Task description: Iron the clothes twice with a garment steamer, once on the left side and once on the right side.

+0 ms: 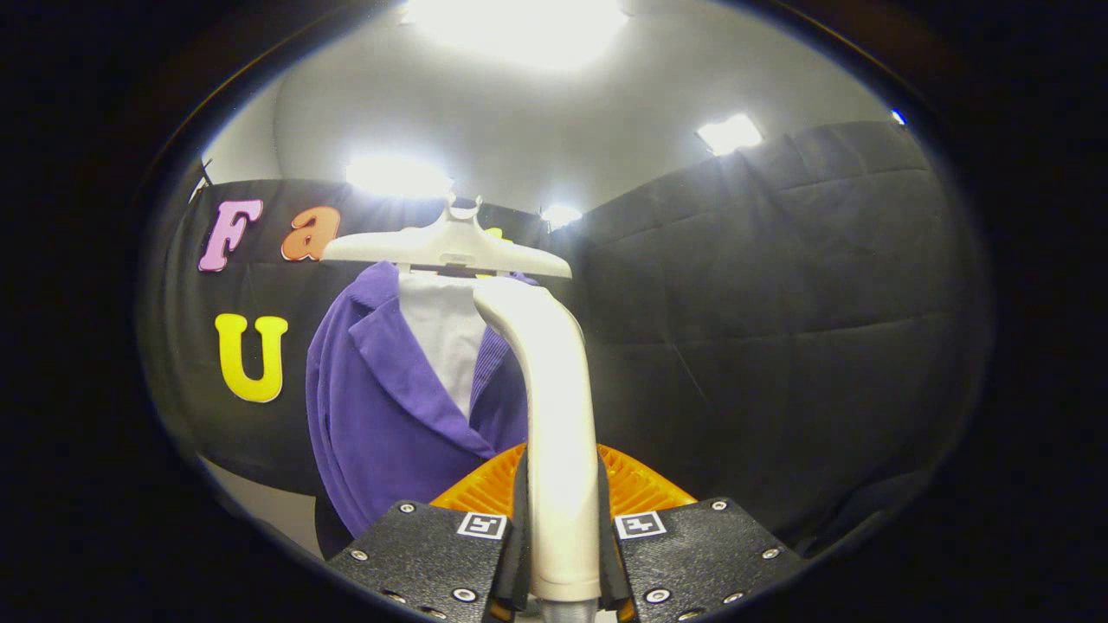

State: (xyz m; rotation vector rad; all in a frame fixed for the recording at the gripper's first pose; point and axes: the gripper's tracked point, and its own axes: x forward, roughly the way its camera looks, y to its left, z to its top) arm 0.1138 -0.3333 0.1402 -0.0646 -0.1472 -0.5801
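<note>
Gripping a white garment steamer handle (561, 450) between its two black fingers (433, 545), the gripper (563, 554) pinches the handle from both sides. Its curved upper end rises ahead of the fingers, close to a purple jacket (381, 407). This jacket hangs over a white shirt (446, 333) on a white hanger (446, 247) beyond the fingers, against the black cloth wall (779, 329).

Your gripper (563, 554) sits upright, both black fingers (433, 554) closed w/ pads pressing either side of the white steamer handle (558, 415), one finger per side. Fingers approx. level, each w/ a square marker tag on top; handle rises betw. them.
</note>
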